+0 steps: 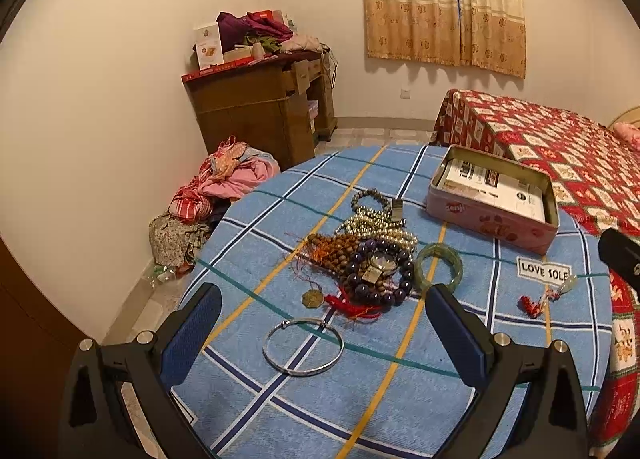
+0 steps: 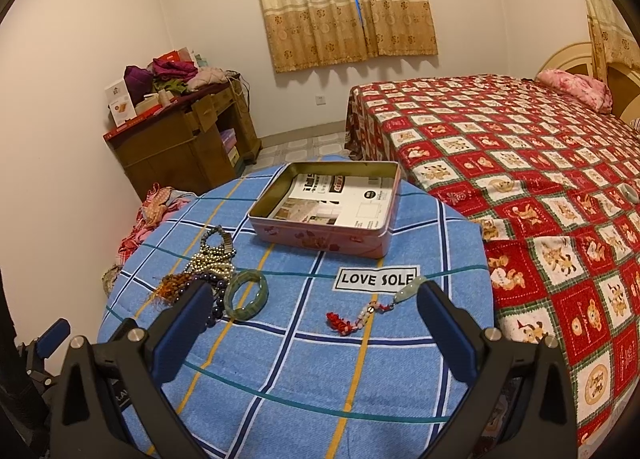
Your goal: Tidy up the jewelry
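Over on the left, the left hand-held gripper [image 1: 322,323] hangs above the blue checked cloth [image 1: 360,399] on the round bench, its blue-padded fingers [image 1: 192,335] spread wide with nothing between them but air. Below that gap a thin silver bangle [image 1: 303,347] lies flat on the cloth. Just beyond it sits the tangled heap of jewelry [image 1: 368,255]: brown wooden beads, dark purple beads with a watch on top, pearly strands, a red tassel and a coin-like pendant. A green jade bangle [image 1: 438,267] lies touching the heap's right edge.

Further right, the pink tin box [image 2: 326,205] stands open near the bench's far edge, with printed paper in its bottom. A "LOVE SOLE" label [image 2: 376,279] lies in front of it, and near the label a jade pendant on a red knotted cord [image 2: 372,313] lies by itself. The right hand-held gripper [image 2: 314,323] hovers over that charm, spread wide and holding nothing. A bed with a red patterned cover [image 2: 540,179] stands at the far right.
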A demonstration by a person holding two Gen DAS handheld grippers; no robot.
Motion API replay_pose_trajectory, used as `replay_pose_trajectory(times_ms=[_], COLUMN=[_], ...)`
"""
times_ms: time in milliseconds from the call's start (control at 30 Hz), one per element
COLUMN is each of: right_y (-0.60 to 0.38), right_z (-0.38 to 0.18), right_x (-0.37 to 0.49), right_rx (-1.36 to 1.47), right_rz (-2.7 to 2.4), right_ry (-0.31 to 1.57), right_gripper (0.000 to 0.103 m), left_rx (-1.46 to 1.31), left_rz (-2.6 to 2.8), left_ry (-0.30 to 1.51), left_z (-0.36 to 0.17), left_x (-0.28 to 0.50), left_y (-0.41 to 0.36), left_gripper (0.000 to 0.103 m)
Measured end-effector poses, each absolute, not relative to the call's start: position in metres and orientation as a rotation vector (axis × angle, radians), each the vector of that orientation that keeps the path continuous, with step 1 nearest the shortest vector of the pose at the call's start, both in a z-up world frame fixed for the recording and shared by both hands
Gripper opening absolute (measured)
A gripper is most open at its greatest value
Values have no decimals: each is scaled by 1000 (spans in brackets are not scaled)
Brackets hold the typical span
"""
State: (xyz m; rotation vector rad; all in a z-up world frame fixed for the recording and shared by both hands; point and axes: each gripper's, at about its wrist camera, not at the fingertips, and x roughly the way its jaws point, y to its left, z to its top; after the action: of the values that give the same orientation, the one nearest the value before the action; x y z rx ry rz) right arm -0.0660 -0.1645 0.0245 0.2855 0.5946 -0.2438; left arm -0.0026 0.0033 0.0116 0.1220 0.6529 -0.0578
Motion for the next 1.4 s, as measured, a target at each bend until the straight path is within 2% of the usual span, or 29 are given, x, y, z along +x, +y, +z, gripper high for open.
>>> replay_pose_trajectory(times_ms=[267, 467, 533, 800, 833, 1167, 1267, 1333, 1400], right_y=[-167, -161, -158, -146, -145, -128, -121, -121, -129], right_z=[25, 11, 2, -40, -42, -82, -83, -82, -81], right_x=[-63, -48, -40, 25, 31, 73, 73, 71, 65], right_rx=[273, 240, 221, 253, 257, 184, 110, 86, 124], right_rz=[-259, -213, -189, -39, -32, -47, -59, -53, -45], right_ry=[584, 637, 670, 855, 864, 977, 965, 962, 964], right_gripper=[103, 103, 93, 78, 73, 57, 47, 11, 11], left_rx=[30, 117, 128, 26, 25, 71, 35, -9, -30], left_rz=[-118, -110, -82, -97, -107, -175, -215, -250, -248], left_ry=[558, 616, 652, 788, 794, 863, 908, 942, 943], left_z=[27, -4, -17, -49, -51, -70, -76, -81, -83], left_x=[-2, 11, 15, 36, 37, 44, 46, 48, 47], left_y=[23, 43, 55, 83, 82, 76, 75, 74, 73], left_gripper=[102, 102, 102, 101, 101, 101, 101, 101, 101])
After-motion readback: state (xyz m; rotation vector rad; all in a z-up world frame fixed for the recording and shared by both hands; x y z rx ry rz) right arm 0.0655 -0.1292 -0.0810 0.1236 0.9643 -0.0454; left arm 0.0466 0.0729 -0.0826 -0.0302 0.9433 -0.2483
